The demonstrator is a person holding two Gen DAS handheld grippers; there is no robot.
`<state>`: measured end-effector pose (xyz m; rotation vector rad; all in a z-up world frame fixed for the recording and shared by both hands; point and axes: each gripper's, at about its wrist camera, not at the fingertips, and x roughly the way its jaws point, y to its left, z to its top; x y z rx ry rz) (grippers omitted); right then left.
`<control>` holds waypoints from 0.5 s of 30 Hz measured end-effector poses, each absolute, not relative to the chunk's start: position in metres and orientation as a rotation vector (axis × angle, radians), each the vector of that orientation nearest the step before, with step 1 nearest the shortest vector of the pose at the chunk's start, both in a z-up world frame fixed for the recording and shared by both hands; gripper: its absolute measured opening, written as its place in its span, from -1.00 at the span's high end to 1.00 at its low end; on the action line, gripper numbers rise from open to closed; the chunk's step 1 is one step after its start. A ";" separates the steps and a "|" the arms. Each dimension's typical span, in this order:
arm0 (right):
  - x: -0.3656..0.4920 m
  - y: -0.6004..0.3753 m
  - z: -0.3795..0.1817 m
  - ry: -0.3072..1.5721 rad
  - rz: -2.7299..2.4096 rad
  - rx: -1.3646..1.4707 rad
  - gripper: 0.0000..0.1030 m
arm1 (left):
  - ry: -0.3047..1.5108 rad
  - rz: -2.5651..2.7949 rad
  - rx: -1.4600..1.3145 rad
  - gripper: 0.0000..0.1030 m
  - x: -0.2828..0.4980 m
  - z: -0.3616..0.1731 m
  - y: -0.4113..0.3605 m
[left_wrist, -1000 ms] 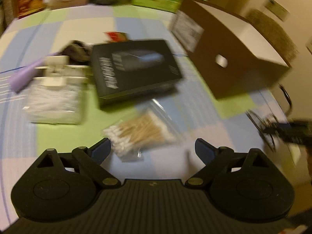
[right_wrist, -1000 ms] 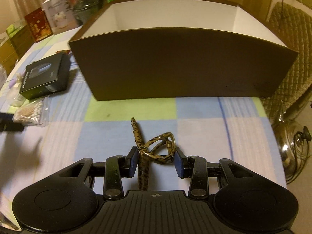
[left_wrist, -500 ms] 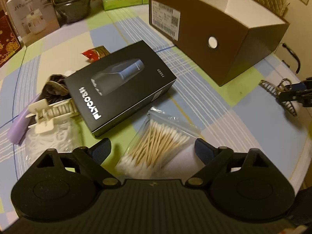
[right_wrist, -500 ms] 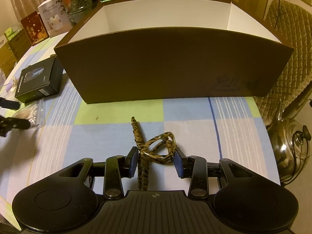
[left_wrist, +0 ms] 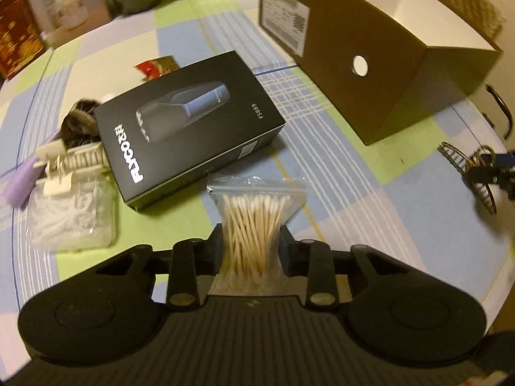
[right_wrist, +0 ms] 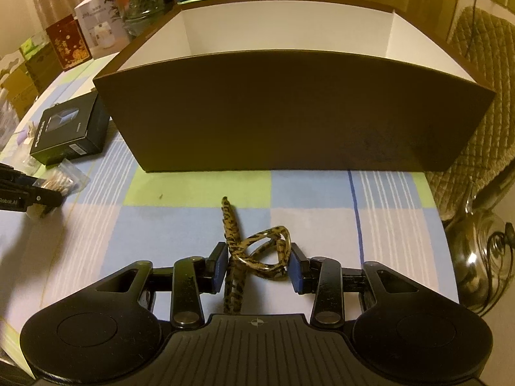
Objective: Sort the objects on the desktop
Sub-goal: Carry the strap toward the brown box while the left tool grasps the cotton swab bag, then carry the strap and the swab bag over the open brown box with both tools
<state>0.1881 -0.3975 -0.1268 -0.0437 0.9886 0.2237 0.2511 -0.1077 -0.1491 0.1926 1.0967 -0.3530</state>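
Left gripper (left_wrist: 250,243) pinched on a bag of cotton swabs (left_wrist: 254,222), bag low over the checked tablecloth (left_wrist: 341,193), just in front of the black box (left_wrist: 190,122). Right gripper (right_wrist: 256,265) closed around a leopard-print hair clip (right_wrist: 254,251), raised short of the near wall of the big brown box (right_wrist: 289,109). By the look of it, sorting barely begun: only white inner walls of the brown box visible, floor hidden, nothing seen inside. Left to move, apparently: both held items, the black box, a bag of white picks (left_wrist: 70,218), a white clip (left_wrist: 61,167), a dark hair tie (left_wrist: 79,119), a red packet (left_wrist: 154,64). Tall near wall to clear before any drop. Open cloth between the grippers; table edge close on the right, a metal kettle (right_wrist: 476,244) below it.
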 end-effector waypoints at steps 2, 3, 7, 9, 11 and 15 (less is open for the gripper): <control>0.190 -0.397 -0.128 0.984 0.233 -0.061 0.30 | 1.107 -0.321 0.173 0.50 0.249 -0.148 -0.111; 0.190 -0.397 -0.129 0.984 0.238 -0.064 0.30 | 1.114 -0.309 0.156 0.51 0.248 -0.148 -0.112; 0.192 -0.394 -0.130 0.981 0.264 -0.103 0.29 | 1.132 -0.283 0.109 0.53 0.240 -0.147 -0.116; 0.192 -0.393 -0.129 0.991 0.279 -0.119 0.30 | 1.142 -0.277 0.092 0.55 0.237 -0.146 -0.118; 0.193 -0.395 -0.127 1.005 0.292 -0.105 0.30 | 1.151 -0.282 0.067 0.59 0.234 -0.145 -0.120; 0.193 -0.399 -0.118 1.001 0.319 -0.106 0.30 | 1.159 -0.289 0.039 0.62 0.230 -0.142 -0.125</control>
